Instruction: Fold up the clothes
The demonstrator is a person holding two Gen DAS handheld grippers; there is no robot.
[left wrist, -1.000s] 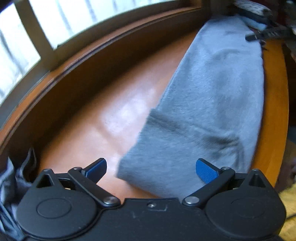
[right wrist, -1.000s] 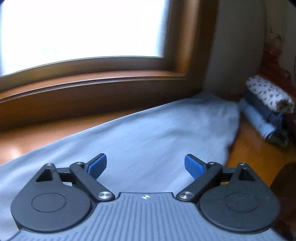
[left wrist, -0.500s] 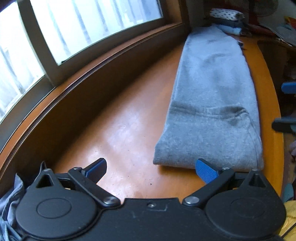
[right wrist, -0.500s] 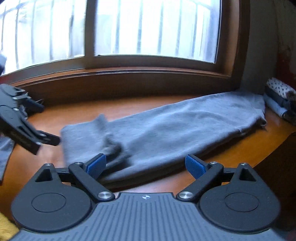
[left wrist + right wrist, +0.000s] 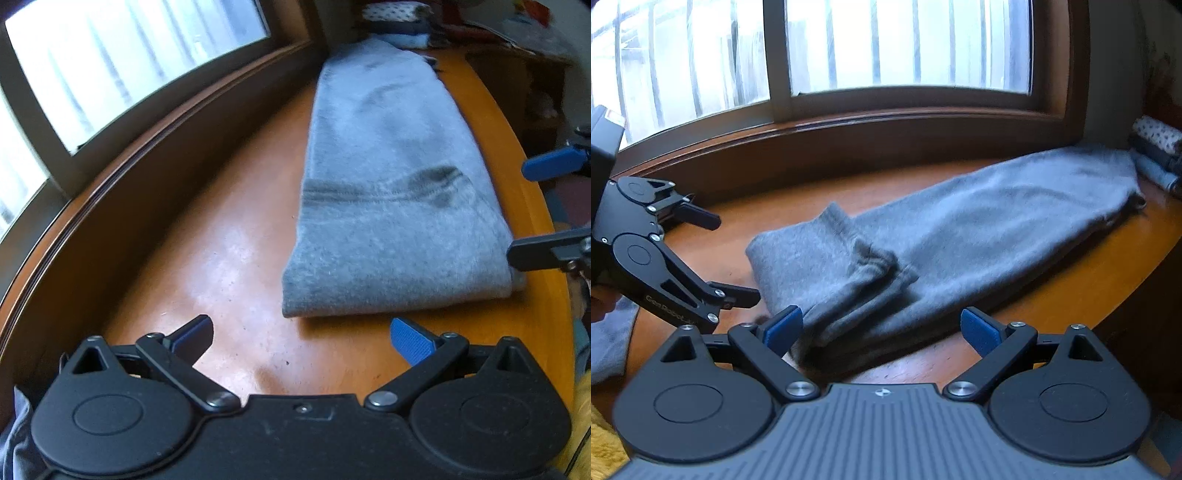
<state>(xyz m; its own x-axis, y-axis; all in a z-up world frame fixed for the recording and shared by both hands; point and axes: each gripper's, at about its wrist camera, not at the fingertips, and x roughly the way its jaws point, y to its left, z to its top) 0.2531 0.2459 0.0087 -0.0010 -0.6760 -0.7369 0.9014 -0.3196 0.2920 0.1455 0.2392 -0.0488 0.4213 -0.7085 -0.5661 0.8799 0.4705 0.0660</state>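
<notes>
A long grey garment lies along the wooden ledge, its near end folded back over itself with a ribbed cuff on top. My left gripper is open, just short of that folded end, holding nothing. My right gripper is open too, low over the garment's near edge. In the right wrist view the left gripper points at the fold from the left. In the left wrist view the right gripper's fingertips reach in from the right edge.
Several folded clothes are stacked at the ledge's far end, by the wall. A window with a dark wooden frame runs behind the ledge. Grey cloth lies at the left end, and yellow fabric shows at the lower left.
Both grippers have pulled back from the garment, staying open. The right one was low over the cloth a second ago and now sits off its near edge, with the folded end lying flat.
</notes>
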